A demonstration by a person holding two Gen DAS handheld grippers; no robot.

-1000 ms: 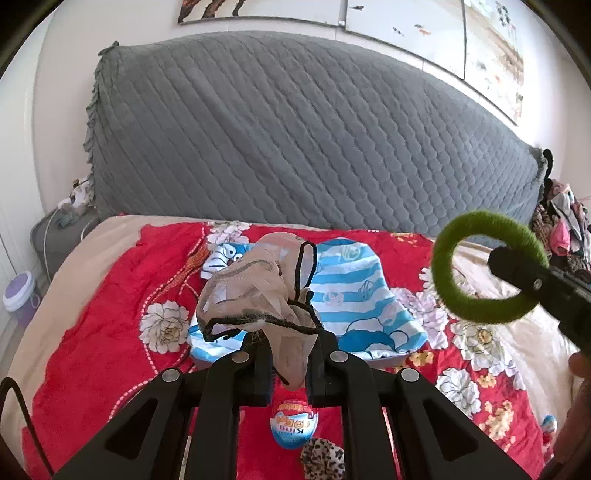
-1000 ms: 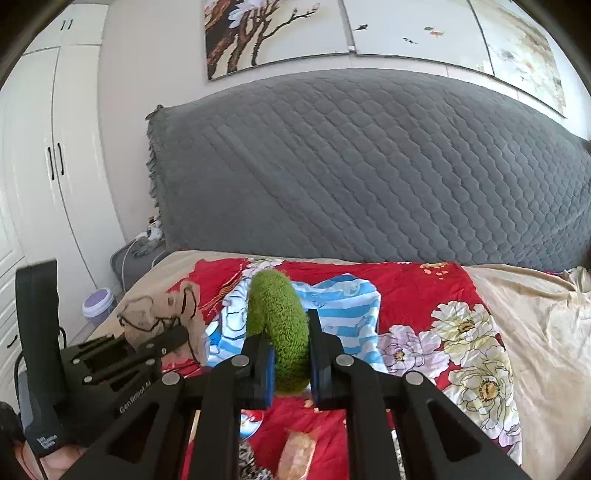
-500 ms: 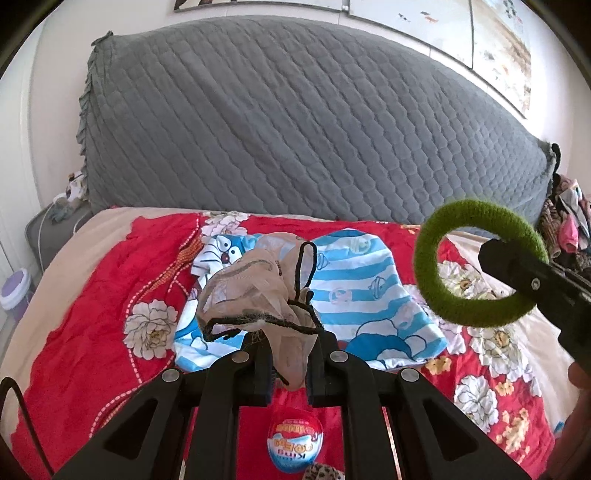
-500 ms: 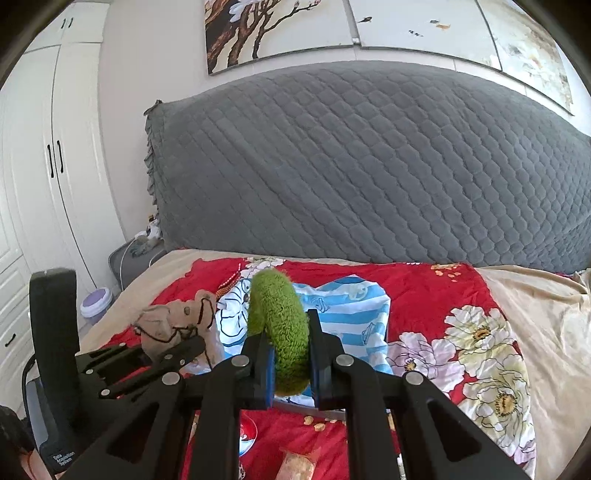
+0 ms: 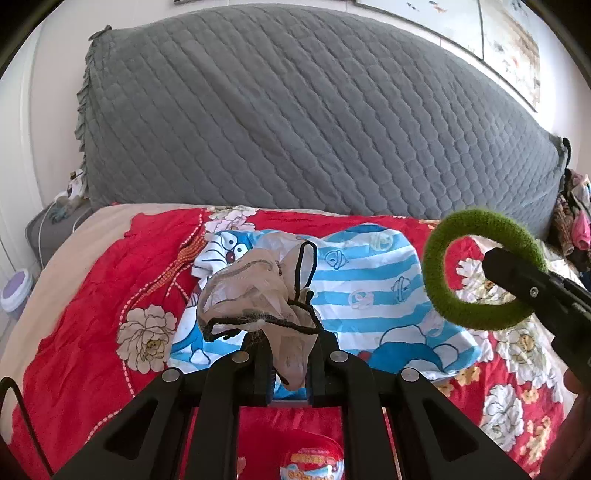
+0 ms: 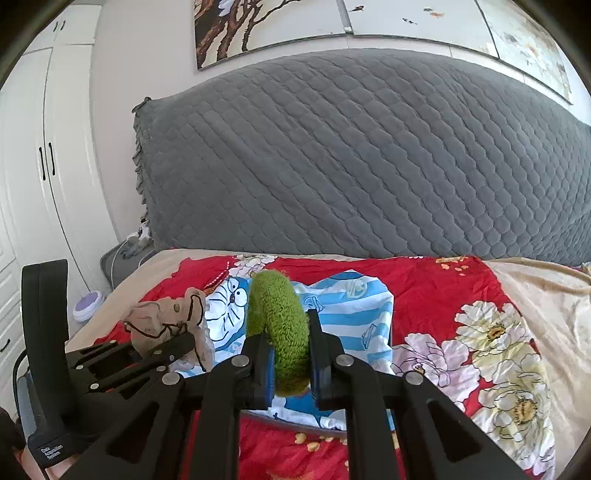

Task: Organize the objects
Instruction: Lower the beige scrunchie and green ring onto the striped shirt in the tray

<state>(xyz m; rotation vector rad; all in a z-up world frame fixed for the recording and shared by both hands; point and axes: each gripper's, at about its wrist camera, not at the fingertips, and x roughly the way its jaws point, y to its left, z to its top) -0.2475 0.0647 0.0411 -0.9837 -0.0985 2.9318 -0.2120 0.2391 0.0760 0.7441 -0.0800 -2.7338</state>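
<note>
On the left, the left gripper (image 5: 290, 363) pinches a beige mesh pouch with black cord (image 5: 258, 299), held in the air over the blue-striped cartoon cloth (image 5: 369, 291) spread on the red floral bedspread (image 5: 85, 332). To the right, the right gripper (image 6: 290, 363) clamps a fuzzy green ring (image 6: 280, 332), also aloft above that cloth.

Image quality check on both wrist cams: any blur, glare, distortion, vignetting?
Left wrist view: sharp, even daylight; strong fisheye bowing of the grey headboard cover, black vignette in the corners; the green ring reads crisply. Right wrist view: same barrel distortion, bending the wardrobe doors; wall paintings look washed out; no motion blur seen.
</note>
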